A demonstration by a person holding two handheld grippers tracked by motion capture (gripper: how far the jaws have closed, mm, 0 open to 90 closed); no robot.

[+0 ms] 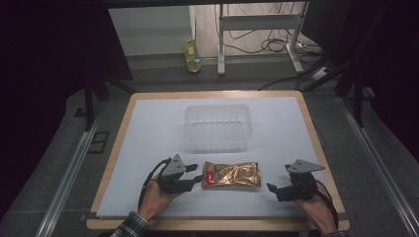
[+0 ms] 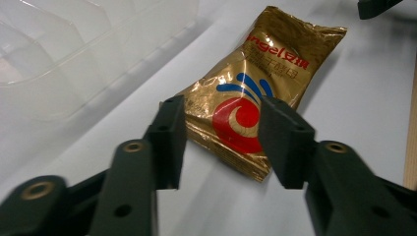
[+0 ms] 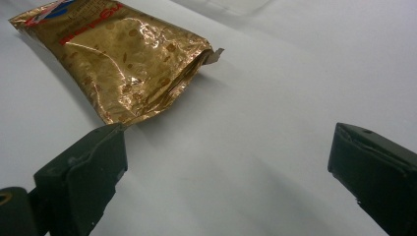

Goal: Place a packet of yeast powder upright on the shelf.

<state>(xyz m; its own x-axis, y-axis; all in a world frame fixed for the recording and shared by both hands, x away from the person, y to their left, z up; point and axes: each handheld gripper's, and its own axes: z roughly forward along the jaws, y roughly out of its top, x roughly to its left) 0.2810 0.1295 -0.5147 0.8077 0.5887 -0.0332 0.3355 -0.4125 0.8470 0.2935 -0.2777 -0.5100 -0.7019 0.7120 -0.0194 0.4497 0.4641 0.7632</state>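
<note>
The left black two-jaw gripper carries a grey three-cornered plate on top, and a black cable loops from its body back past the wrist; the right black two-jaw gripper bears the same grey plate, with a red-and-black cable trailing behind; close up, the matte black jaws show blocky rectangular pads and brass-coloured rivets at the linkage joints; a dark plaid sleeve cuff covers the left forearm.

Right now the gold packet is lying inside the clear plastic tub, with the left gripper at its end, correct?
Not quite. In the high view the gold packet lies on the white sheet, in front of the clear plastic tub. The left gripper is at its end.
</note>
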